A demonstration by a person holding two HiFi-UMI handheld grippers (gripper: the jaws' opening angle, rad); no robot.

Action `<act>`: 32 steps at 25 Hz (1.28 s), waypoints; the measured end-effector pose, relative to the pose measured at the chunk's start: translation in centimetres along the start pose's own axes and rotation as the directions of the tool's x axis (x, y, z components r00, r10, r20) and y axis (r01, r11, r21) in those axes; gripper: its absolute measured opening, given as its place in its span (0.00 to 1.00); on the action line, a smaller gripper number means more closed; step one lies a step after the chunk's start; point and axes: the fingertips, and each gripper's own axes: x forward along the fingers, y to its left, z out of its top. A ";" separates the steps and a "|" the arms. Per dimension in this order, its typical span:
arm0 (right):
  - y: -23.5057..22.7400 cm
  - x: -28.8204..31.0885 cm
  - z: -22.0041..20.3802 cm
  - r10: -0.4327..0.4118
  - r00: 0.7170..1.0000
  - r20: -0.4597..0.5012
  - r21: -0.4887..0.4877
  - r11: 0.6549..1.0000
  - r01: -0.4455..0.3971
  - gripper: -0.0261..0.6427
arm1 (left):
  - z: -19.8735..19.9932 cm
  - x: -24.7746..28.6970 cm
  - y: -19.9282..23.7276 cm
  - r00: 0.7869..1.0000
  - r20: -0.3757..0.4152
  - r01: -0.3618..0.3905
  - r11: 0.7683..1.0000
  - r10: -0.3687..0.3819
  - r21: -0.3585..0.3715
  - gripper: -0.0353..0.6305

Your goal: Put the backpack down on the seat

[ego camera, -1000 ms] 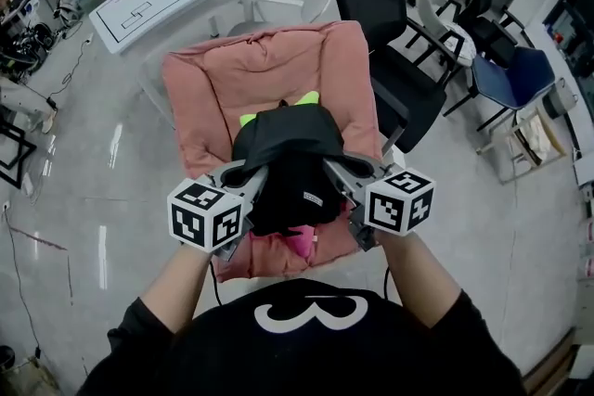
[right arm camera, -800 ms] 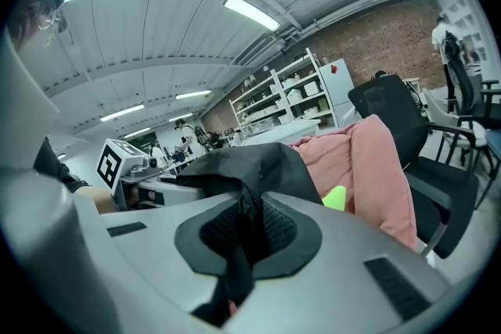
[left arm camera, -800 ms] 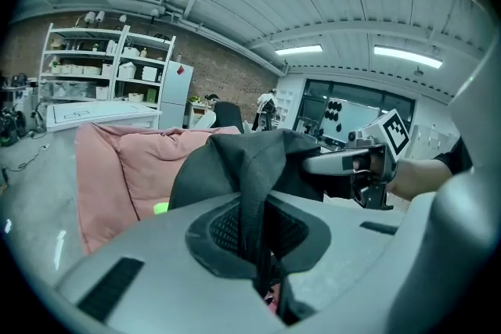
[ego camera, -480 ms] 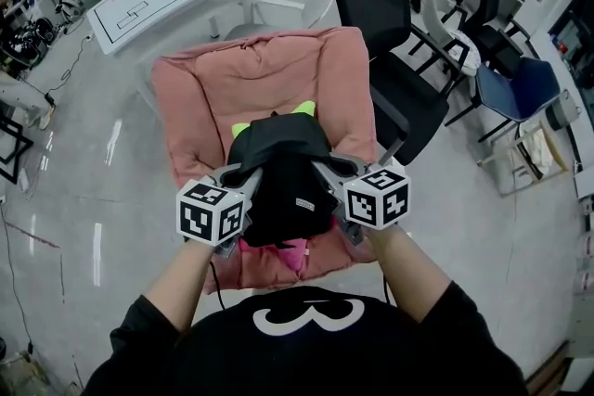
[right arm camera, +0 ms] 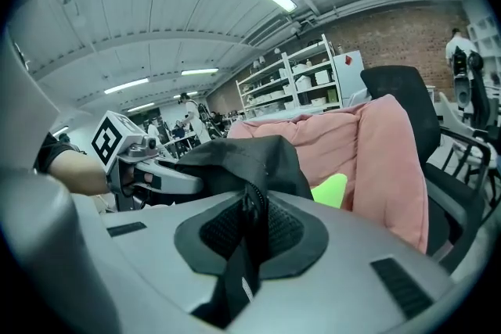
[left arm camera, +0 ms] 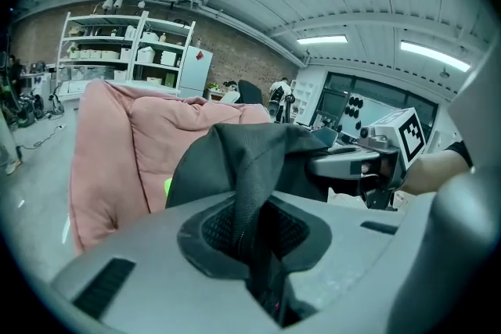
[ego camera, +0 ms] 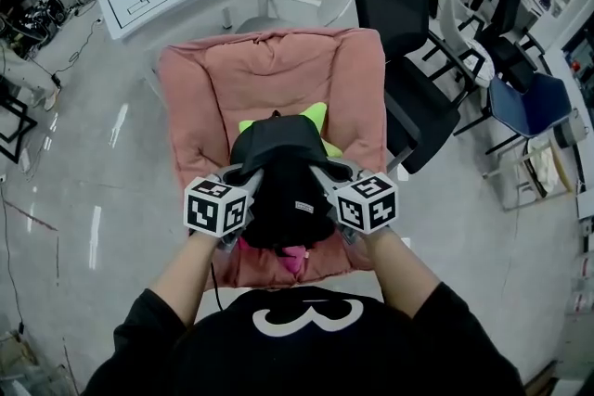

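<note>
Head view: left gripper [ego camera: 249, 175] and right gripper [ego camera: 321, 172] pinch the backpack [ego camera: 278, 151] over the seat [ego camera: 199, 148]. Next, lower it, then release.

black shirt [ego camera: 176, 357], white looped print [ego camera: 302, 316] on front

The backpack [ego camera: 281, 185] is black, with lime-green panels at its far end, a pink bit poking out at the near end and a small white label on top. It is bunched up between my two tools. My left tool [ego camera: 249, 175] pinches a fold of its black fabric on one side, and my right tool [ego camera: 322, 172] pinches a fold with a zip on the other. It hangs over the middle of the seat [ego camera: 278, 74], a wide chair in plump pink padding with its back away from me. Whether its underside touches the cushion I cannot tell.
</note>
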 end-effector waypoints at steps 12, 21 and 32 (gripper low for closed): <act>0.3 -0.4 0.7 0.006 1.000 0.004 0.010 1.000 -0.006 0.23 | -0.6 -1.4 2.7 0.996 0.006 -0.088 0.995 0.088 -0.042 0.46; 4.6 -4.0 -1.1 0.057 0.998 -0.016 0.043 0.997 -0.057 0.31 | -2.7 -6.1 0.8 0.994 0.005 -0.110 0.991 0.111 -0.078 0.49; 18.1 -14.5 -0.8 0.228 0.961 0.155 0.036 0.971 -0.236 0.30 | -4.6 -17.7 -12.3 0.978 0.201 0.083 0.986 -0.053 -0.143 0.43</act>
